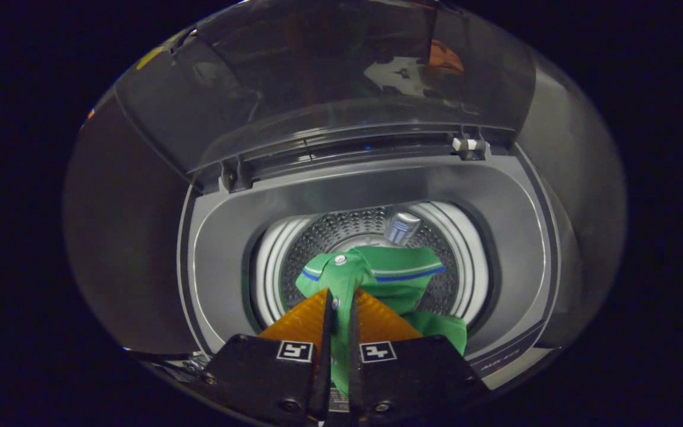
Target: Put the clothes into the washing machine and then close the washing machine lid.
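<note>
A green polo shirt (389,276) with a blue and white stripe on its collar hangs over the mouth of the washing machine drum (371,231). My gripper (340,302) is shut on a fold of the shirt, which runs down between the two fingers. The rest of the cloth drapes ahead of the fingers and to their right, inside the drum opening. The machine's dark transparent lid (341,77) stands raised behind the opening.
The grey top deck (223,237) of the washer rings the drum. Lid hinges (469,147) sit at the back of the deck. A ribbed white inner rim (270,261) lines the perforated drum wall.
</note>
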Action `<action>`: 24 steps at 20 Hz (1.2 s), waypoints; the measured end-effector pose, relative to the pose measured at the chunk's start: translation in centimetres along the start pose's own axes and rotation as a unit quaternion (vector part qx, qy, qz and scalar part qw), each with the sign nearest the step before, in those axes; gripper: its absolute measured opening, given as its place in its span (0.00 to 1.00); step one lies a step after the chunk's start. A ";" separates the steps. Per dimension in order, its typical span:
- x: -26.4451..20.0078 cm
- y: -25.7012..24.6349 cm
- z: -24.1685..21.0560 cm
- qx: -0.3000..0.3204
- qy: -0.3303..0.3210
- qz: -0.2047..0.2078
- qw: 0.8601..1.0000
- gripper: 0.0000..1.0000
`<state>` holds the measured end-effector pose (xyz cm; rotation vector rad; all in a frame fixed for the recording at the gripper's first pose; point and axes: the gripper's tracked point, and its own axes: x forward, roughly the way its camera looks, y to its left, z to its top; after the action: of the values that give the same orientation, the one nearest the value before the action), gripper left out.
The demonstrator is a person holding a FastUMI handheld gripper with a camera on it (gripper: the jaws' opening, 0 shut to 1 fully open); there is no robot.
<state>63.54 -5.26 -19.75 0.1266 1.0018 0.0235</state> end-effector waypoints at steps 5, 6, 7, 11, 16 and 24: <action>-0.7 -0.8 0.4 -0.001 -0.022 -0.013 1.000 0.62; -1.2 -0.8 0.4 -0.004 -0.026 -0.014 1.000 0.62; -1.4 -0.9 0.6 -0.008 -0.032 -0.017 0.999 0.62; -2.6 -0.7 1.6 -0.045 -0.068 -0.028 0.996 0.62; -6.4 0.7 4.3 -0.091 -0.143 -0.019 0.985 0.61; -16.1 3.0 13.1 -0.132 -0.280 -0.010 0.951 0.62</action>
<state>65.99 -4.82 1.07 -0.1209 0.4250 0.0976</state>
